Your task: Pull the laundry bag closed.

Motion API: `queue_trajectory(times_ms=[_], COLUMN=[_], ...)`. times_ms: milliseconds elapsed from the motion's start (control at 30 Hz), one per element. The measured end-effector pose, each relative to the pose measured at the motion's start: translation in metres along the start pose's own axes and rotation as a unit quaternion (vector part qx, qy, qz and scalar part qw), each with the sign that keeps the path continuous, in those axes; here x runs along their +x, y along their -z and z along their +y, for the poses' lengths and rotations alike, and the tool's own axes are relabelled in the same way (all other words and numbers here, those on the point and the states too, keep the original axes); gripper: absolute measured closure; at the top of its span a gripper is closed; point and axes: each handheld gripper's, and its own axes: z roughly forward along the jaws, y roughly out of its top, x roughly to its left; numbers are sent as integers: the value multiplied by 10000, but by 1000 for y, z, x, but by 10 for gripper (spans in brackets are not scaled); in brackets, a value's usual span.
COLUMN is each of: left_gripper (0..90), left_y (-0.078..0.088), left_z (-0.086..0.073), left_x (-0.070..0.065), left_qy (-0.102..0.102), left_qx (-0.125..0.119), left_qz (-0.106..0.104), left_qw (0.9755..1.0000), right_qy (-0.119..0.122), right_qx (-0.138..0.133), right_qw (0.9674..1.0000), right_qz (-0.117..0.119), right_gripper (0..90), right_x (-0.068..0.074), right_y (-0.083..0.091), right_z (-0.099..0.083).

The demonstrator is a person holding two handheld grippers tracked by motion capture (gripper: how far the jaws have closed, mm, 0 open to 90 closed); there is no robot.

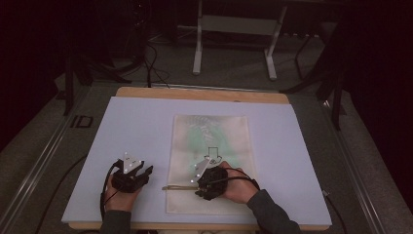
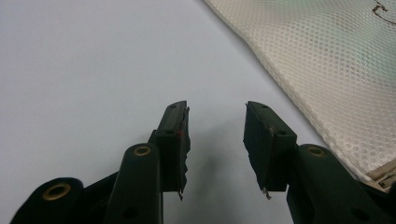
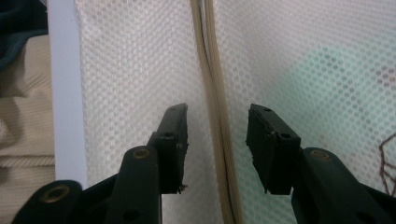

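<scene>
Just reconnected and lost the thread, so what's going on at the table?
A person holds a gripper in each hand over a mesh zipper bag on the light mat. The right gripper is open, its jaws straddling the bag's zipper. The left gripper hangs open over bare mat beside the bag.

Fig.: operator pose as I see it from my remote station. Both forearms enter from near edge in high view. Left hand sits near-left, wrapped round left gripper, which points far-right; grey plate on top faces up. In left gripper view its jaws stand apart w/ a clear gap, nothing between pads. Right hand sits near-centre, sleeve running off to near-right; it holds right gripper pointing left, cable looping over the knuckles. In right gripper view, right gripper jaws are likewise spread, approx. same gap as left, pads gripping nothing. Grippers well apart.
</scene>
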Motion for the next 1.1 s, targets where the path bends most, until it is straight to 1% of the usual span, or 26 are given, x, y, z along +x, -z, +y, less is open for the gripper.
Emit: queue_trajectory(times_ms=[233, 333, 467, 500, 733, 833, 1000, 1033, 1100], left_gripper=[594, 593, 591, 590, 589, 588, 584, 583, 583], left_y=[0, 0, 0, 0, -1, -1, -1, -1, -2], left_z=[0, 0, 0, 0, 0, 0, 0, -1, -1], left_x=[0, 0, 1, 0, 0, 1, 1, 1, 1], left_qy=[5, 10, 12, 23, 27, 20, 17, 18, 30], left_qx=[9, 9, 11, 16, 40, 50, 58, 68, 66], left_qz=[-8, -8, -12, -13, -21, -21, -24, -20, -21], left_qw=[10000, 10000, 10000, 10000, 10000, 10000, 10000, 10000, 10000], right_qy=[102, 92, 142, 160, 226, 189, 194, 245, 265], right_qx=[-32, -29, -38, -50, -41, -52, -87, -78, -82], right_qw=[9999, 9999, 9998, 9998, 9996, 9996, 9994, 9992, 9991], right_qz=[44, 69, 102, 113, 174, 213, 273, 296, 307], right_gripper=[577, 576, 576, 576, 584, 596, 609, 609, 609], right_x=[2, 2, 2, 3, 4, 4, 5, 5, 6], right_y=[-6, -8, -11, -13, -19, -22, -25, -26, -28], right_z=[15, 20, 26, 29, 39, 43, 48, 51, 53])
